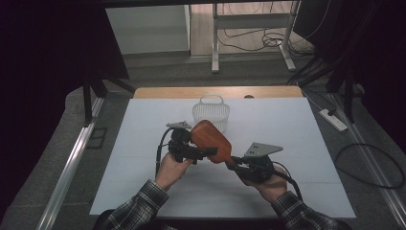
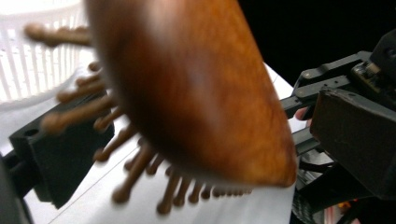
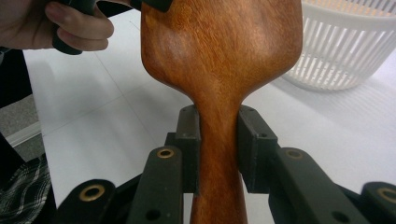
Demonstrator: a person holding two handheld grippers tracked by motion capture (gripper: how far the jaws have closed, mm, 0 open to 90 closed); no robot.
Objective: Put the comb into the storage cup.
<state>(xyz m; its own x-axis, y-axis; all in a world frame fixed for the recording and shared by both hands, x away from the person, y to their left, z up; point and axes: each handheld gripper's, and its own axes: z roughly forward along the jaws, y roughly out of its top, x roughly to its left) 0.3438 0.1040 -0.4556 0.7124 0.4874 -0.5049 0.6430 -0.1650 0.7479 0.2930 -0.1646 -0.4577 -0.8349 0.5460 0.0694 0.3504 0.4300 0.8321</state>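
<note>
High view had my two grippers meeting over the middle of the white table (image 1: 143,158), with the wooden hairbrush (image 1: 210,140) lifted between them, clear of the surface. My right gripper (image 1: 238,165) had the brush by its handle: in the right gripper view both black pads (image 3: 189,140) pressed flat against the narrow neck of the handle (image 3: 218,154), one on each side, so the jaws stood only as far apart as the wood allowed. The broad oval head rose away from that grip, smooth back turned toward the camera.

My left gripper (image 1: 203,152) was at the head of the brush. In the left gripper view one black jaw lay under the wooden bristles (image 2: 135,168) and the other stood off on the far side of the head's back, so the head sat between them; the picture was blurred, and I couldn't tell whether those pads actually pressed on it.

Just behind the brush, toward the far edge of the table, the white slatted basket (image 1: 210,112) stood upright, its handle raised.
</note>
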